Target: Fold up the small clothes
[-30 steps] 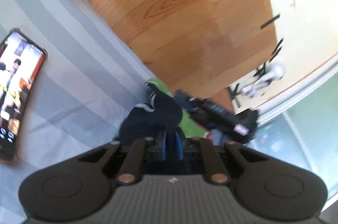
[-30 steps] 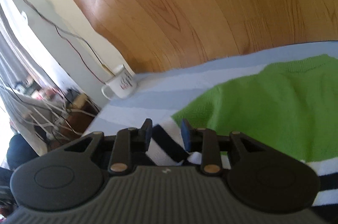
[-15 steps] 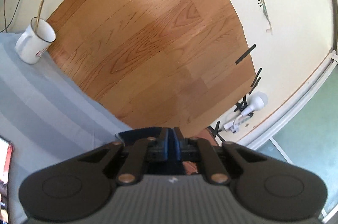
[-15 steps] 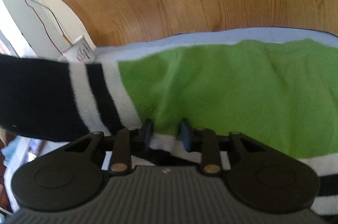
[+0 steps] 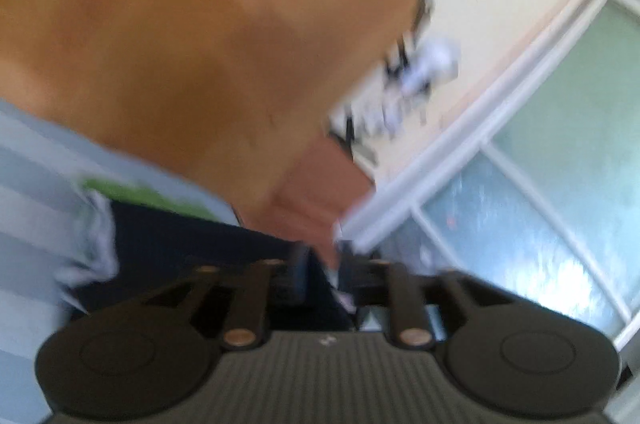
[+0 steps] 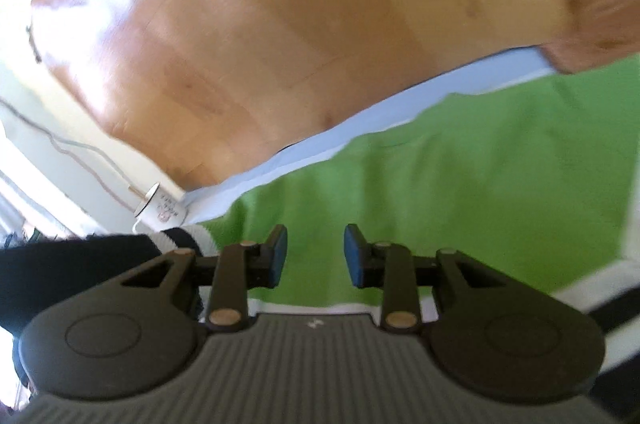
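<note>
1. The left gripper (image 5: 322, 266) has a matte black body, and a ribbed grey panel runs down its middle with a tiny pale logo at the top.
2. Two round black housings, each with an embossed circle, flank that ribbed panel.
3. Slim black link arms reach forward from the panel, each pinned by a copper-coloured rivet.
4. The right gripper (image 6: 316, 256) has the same build: ribbed grey centre, black discs, copper rivets.
5. Its fingertips (image 6: 279, 256) carry dark blue pads, ahead of the ribbed panel.
</note>
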`<act>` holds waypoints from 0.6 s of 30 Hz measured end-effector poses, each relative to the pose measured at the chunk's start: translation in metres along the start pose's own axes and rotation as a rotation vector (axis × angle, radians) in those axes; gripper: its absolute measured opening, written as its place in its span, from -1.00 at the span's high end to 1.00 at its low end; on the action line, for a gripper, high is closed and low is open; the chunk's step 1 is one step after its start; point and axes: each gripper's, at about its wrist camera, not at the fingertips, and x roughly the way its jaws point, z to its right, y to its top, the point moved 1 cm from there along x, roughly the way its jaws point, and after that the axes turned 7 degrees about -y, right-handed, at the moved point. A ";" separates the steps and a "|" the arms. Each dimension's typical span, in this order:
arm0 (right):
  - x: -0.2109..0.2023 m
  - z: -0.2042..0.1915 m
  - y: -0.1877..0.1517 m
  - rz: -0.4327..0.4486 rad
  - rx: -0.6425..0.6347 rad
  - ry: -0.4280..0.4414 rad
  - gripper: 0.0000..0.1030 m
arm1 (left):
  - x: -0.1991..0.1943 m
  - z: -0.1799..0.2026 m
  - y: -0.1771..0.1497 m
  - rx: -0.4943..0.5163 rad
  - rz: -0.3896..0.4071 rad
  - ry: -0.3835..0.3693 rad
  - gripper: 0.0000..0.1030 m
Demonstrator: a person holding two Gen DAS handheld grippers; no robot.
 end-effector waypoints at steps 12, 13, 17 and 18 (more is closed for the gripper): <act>-0.071 0.063 -0.003 0.033 -0.034 0.008 0.20 | 0.030 -0.017 -0.071 0.125 -0.243 0.161 -0.30; -0.075 0.060 -0.009 0.015 -0.062 0.027 0.20 | 0.017 -0.028 -0.059 0.111 -0.188 0.229 -0.30; -0.075 0.041 -0.036 -0.111 -0.159 0.127 0.19 | -0.006 -0.077 -0.004 0.069 -0.028 0.444 -0.29; -0.075 0.033 -0.046 -0.145 -0.191 0.142 0.19 | -0.005 -0.090 0.006 0.067 -0.016 0.486 -0.29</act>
